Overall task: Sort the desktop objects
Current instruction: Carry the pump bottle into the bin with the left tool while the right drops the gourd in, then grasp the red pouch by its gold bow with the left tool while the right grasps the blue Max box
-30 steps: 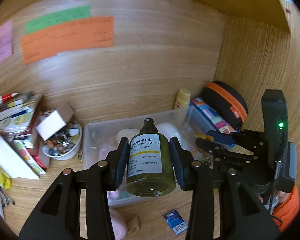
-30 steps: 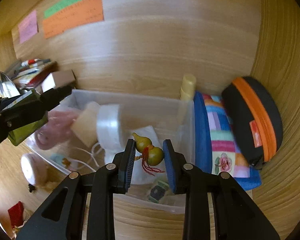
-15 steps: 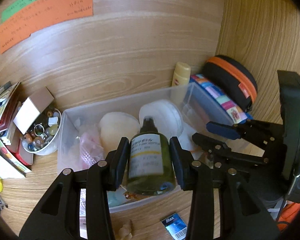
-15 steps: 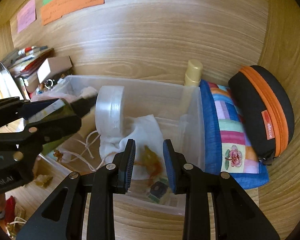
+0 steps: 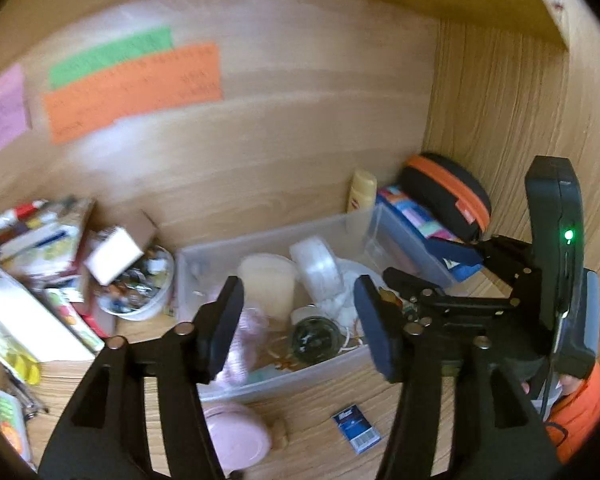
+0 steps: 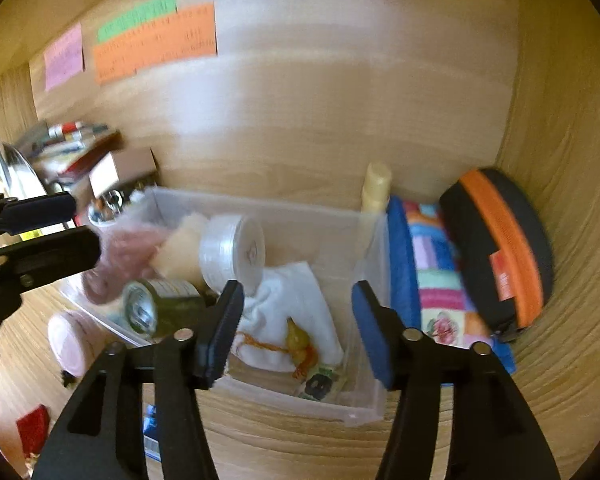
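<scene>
A clear plastic bin [image 5: 260, 236] stands against the wooden back wall. Inside it lies a dark green pump bottle [image 5: 314, 338] on its side, just beyond my left gripper [image 5: 299, 304]. That gripper's jaws are opening, with nothing pressed between the pads. A small yellow gourd charm [image 6: 298, 340] with a red tassel lies on a white cloth [image 6: 296, 292] in the bin [image 6: 300, 400]. My right gripper [image 6: 296, 308] hangs above it with its jaws opening, apart from the charm. The green bottle [image 6: 160, 308] also shows at the left of the right wrist view.
A black and orange case [image 6: 500, 248] and a patchwork pouch [image 6: 432, 272] lean right of the bin. A white bowl of trinkets [image 5: 140, 284] and stacked books [image 5: 32, 240] sit left. A pink round lid [image 5: 236, 436] and a small blue box [image 5: 356, 428] lie in front.
Both grippers lowered into the bin, then opened. The green bottle left the left jaws and the gourd charm left the right jaws; both now lie in the bin. Both grippers drew back.
</scene>
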Demonstrator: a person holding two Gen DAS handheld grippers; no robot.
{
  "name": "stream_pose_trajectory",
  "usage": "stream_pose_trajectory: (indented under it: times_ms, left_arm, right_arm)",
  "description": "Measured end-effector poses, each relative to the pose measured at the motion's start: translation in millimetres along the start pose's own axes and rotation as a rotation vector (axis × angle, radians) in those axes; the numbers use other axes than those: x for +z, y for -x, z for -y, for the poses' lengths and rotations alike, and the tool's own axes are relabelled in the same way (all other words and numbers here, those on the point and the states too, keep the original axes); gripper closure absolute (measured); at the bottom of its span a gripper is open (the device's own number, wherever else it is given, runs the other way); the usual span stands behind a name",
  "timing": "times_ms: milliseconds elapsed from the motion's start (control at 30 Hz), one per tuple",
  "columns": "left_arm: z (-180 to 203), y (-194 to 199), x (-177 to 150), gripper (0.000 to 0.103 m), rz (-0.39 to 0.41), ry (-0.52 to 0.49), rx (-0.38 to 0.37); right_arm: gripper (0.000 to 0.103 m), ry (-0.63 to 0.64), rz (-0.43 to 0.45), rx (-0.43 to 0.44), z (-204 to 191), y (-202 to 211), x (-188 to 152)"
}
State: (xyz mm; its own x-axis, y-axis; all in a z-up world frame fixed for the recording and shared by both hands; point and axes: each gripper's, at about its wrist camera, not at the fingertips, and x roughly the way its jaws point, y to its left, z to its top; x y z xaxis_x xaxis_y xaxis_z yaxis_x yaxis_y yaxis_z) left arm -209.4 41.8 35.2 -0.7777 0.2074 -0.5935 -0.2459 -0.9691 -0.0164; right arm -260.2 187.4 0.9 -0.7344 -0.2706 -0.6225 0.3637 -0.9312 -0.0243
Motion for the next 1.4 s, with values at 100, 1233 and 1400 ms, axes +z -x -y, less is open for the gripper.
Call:
stream_pose_trajectory:
  times_ms: [100,1233,1400]
  left_arm:
    - [-8,21,-2,0.039,0.033,-0.002,0.024]
    - [-20,92,-200,0.02,-0.209,0.05,0.0]
    - [-27,77,-213,0.02,-0.261,0.097,-0.031]
  right_arm:
    - [0.037,-0.015,0.036,0.001,-2,18,4]
    - [0.018,0.085,-0.101,0.034,-88,73,-113]
    - [0.018,0.115,-0.173,0.034,-93,51,-126]
